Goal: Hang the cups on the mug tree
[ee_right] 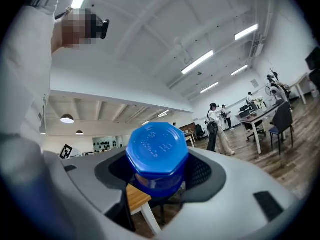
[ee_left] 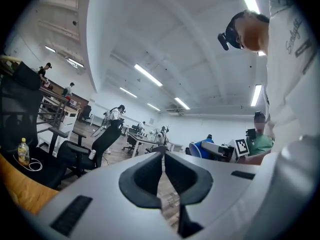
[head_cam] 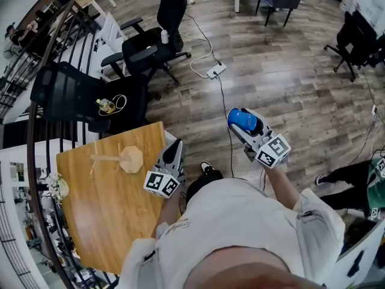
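While no cup hangs on the mug tree yet, the step in hand looks like the carry of the 1st cup toward it. From the head view, the wooden mug tree sits on the wooden table with its pegs bare.

Just right of the mug tree, at the table's edge, the left gripper has its jaws brought together with nothing between them. Well right of the mug tree, out over the floor, the right gripper is clamped on a blue cup, its 2 pads pressing the cup's sides.

The next move, as I judge it, calls for bringing the cup across to the mug tree and turning it so its handle meets a peg. Only then should the jaws part.

Only the head view shows the mug tree and how far the cup is from it; neither gripper view has it in frame. The right gripper view alone shows the cup's faceted bottom facing the camera, with the pads on it. The handle shows in no view. The left gripper view alone shows the thin slit between its closed pads.
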The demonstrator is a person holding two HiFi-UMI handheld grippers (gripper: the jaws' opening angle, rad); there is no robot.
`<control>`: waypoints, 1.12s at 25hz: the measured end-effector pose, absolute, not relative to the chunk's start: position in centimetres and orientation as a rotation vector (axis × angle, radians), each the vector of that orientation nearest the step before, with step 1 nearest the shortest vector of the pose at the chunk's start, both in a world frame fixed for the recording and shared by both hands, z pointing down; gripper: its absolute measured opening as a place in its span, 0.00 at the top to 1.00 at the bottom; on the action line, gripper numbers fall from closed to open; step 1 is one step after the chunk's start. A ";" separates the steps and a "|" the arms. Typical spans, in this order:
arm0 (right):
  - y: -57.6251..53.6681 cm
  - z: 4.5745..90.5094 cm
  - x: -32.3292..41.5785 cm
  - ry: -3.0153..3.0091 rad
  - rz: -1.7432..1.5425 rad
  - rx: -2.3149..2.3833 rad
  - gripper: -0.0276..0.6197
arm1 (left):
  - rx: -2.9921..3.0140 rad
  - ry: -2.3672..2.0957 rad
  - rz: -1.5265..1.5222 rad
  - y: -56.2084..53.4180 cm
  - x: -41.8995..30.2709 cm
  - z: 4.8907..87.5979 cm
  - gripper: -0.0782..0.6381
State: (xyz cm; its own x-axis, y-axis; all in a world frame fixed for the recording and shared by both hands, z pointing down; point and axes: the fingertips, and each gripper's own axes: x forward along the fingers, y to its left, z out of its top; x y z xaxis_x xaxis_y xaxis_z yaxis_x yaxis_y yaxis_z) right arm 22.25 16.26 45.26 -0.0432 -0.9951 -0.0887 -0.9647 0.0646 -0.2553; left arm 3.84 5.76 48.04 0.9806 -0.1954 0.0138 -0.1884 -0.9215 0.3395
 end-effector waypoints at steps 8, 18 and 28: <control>8.2 45.4 20.7 2.207 -0.166 -1.937 0.54 | 2.803 -0.289 -0.087 -0.8 4.3 48.6 0.85; 3.0 47.3 18.7 2.358 -0.297 -1.763 0.54 | 2.729 -0.452 -0.090 -3.5 3.4 50.3 0.85; -9.1 47.9 19.0 2.584 -0.365 -1.359 0.54 | 2.633 -0.897 -0.068 -9.7 2.0 50.1 0.85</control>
State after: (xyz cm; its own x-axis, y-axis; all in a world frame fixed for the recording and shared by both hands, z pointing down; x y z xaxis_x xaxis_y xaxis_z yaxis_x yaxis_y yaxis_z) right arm 19.05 -9.12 47.91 -0.5575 -0.8280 -0.0603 -0.7788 0.5468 -0.3074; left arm 2.04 -9.72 50.15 0.7975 -0.5994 0.0685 -0.5822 -0.7348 0.3480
